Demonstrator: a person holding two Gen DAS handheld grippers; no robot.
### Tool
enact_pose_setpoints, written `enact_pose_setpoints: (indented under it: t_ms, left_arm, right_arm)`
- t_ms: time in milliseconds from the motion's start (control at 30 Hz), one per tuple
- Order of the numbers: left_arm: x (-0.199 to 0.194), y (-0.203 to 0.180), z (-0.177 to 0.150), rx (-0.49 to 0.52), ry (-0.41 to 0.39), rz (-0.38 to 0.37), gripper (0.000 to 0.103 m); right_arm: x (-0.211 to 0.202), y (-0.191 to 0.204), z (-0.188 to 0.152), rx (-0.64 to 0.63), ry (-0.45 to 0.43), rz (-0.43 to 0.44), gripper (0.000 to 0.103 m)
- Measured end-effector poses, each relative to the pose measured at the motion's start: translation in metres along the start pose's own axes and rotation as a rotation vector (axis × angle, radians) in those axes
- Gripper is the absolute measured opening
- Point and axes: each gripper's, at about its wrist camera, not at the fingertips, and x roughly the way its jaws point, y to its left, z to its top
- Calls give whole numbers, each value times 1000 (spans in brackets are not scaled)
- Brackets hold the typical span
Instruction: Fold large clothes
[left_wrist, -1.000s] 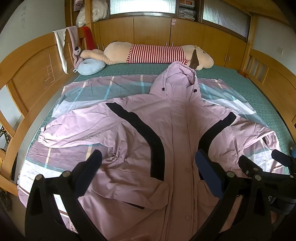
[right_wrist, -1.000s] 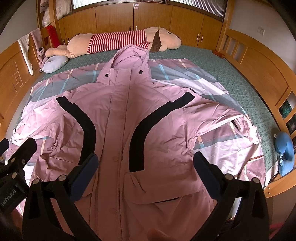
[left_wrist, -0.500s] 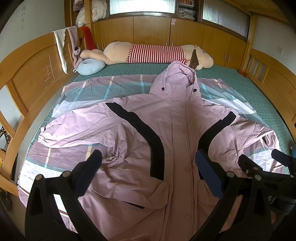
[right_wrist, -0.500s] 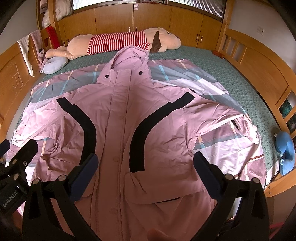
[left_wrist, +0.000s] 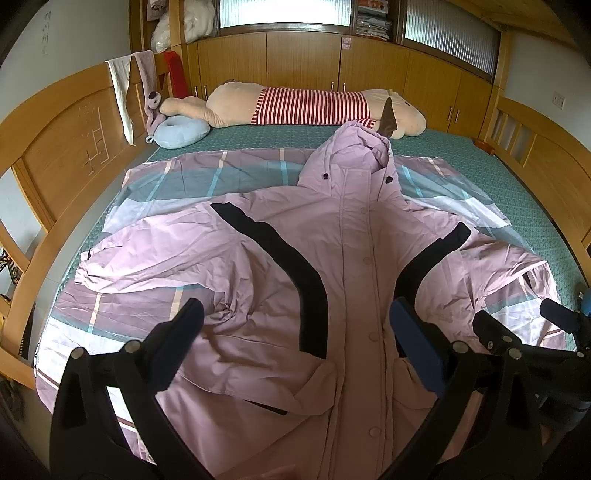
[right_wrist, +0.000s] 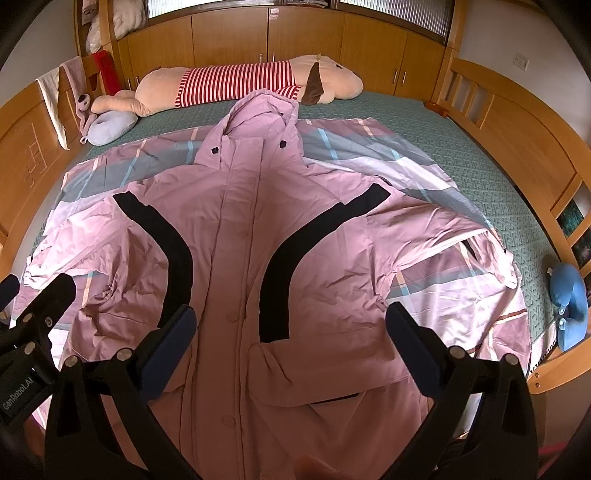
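A large pink hooded jacket (left_wrist: 347, 266) with black curved stripes lies front-up and spread out on a plaid sheet on the bed; it also shows in the right wrist view (right_wrist: 236, 258). Its hood points toward the far end, and both sleeves are spread to the sides. My left gripper (left_wrist: 295, 343) is open and empty above the jacket's lower left part. My right gripper (right_wrist: 291, 339) is open and empty above the jacket's lower right part. Each gripper shows at the edge of the other's view.
A long striped plush toy (left_wrist: 310, 107) lies across the far end of the bed. A pale blue neck pillow (left_wrist: 179, 131) sits at the far left, and a blue one (right_wrist: 569, 295) at the right edge. Wooden bed rails (left_wrist: 55, 147) run along both sides.
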Motion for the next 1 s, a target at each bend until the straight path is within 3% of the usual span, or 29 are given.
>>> enact_pose_setpoints:
  t_ms: [1000]
  left_arm:
    - [4, 0, -5, 0, 9, 1, 101]
  right_arm:
    - [5, 0, 0, -6, 5, -6, 102]
